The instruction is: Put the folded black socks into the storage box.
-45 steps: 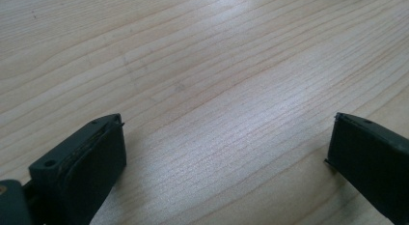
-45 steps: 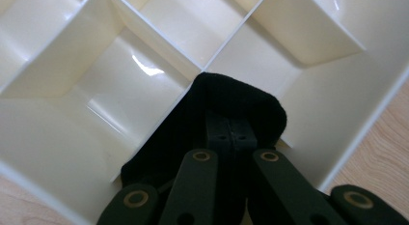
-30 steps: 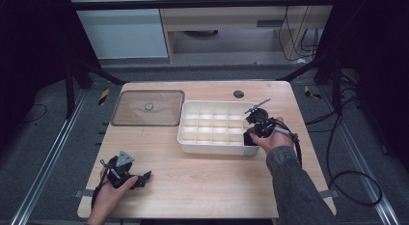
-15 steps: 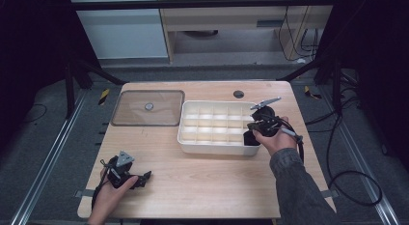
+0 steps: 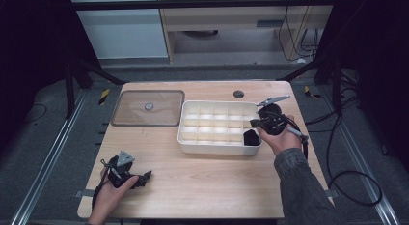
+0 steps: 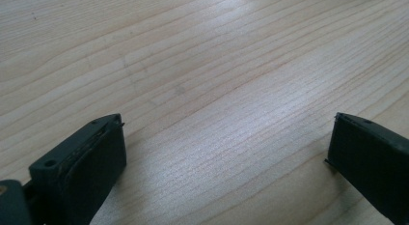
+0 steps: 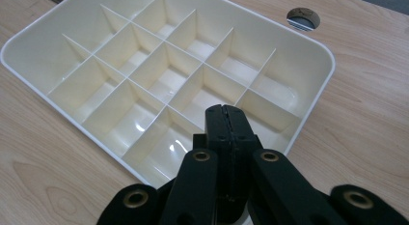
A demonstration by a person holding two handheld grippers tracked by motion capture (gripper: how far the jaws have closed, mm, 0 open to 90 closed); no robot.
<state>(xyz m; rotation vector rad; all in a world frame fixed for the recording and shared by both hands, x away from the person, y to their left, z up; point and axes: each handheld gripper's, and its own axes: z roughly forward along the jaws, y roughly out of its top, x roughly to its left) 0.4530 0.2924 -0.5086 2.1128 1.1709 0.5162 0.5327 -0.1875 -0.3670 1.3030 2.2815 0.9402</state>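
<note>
A white tray [image 5: 212, 148] with several empty compartments sits on the right half of the wooden table [image 5: 202, 186]. My right gripper [image 5: 251, 137] hangs over the tray's near right corner, held by a hand that comes in from the right. In the right gripper view the tray's inner wall [image 7: 29, 51] and dividers spread out below, and the right gripper [image 7: 226, 111] is shut with nothing visible between its jaws. My left gripper [image 5: 142, 178] rests low at the table's front left. It is open [image 6: 226, 133] over bare wood, with one finger [image 6: 91, 157] at the lower left.
A clear flat lid [image 5: 148, 108] with a small round knob lies left of the tray. Behind the tray a round cable hole [image 5: 238, 94] pierces the tabletop [image 7: 302, 17]. Cables trail off the table's right side. Dark frame posts stand at both sides.
My right gripper has shifted slightly up and to the right at the tray's right end. The left gripper has stayed put.
</note>
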